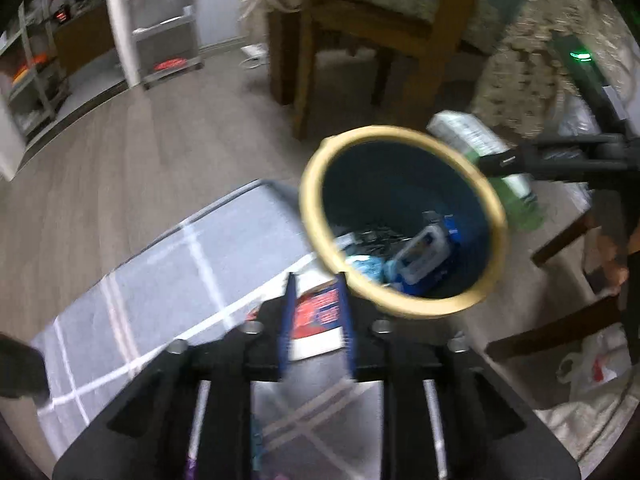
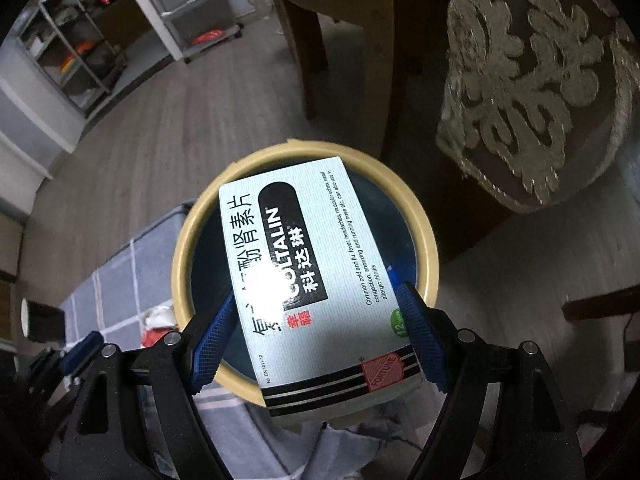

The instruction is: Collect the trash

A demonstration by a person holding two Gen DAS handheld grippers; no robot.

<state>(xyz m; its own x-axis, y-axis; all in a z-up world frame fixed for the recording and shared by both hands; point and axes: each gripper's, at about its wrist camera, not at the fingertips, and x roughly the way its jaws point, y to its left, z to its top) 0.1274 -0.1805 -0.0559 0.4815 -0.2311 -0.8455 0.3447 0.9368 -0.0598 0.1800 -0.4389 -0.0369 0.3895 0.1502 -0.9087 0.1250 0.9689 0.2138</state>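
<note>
While the right hand-held gripper [image 2: 318,326] hangs over the bin [image 2: 430,252], its blue pads [image 2: 418,334] are pinching a pale medicine box [image 2: 304,280] by the long edges, jaws set wide to the box's width. That box (black label, "COLTALIN" print, red "FORTUNE" badge at the near end) lies flat across the bin's mouth, covering most of it, w/ the far end reaching almost to the bin's far rim and the near end past the near rim, toward the camera. From the left wrist view the same box [image 1: 480,152] shows just off the bin's [image 1: 316,184] right rim, blurred.

Bin = dark blue inside, cream rim; it stands on the floor beside a grey checked cloth [image 1: 168,264] to its left. Down inside lie a blue-white packet [image 1: 422,252] and other wrappers, too blurred to name.

Left hand-held gripper [image 1: 316,316] sits near the bin's near-left rim, over the cloth. Its blue fingers [image 1: 346,320] stand narrow, w/ a small red-and-white carton [image 1: 320,320] between them; can't tell if the pads press on it, pic is smeared. In the right wrist view, red and white bits [image 2: 158,326] lie on the cloth left of the bin.

A wooden chair [image 1: 360,40] stands beyond the bin.
</note>
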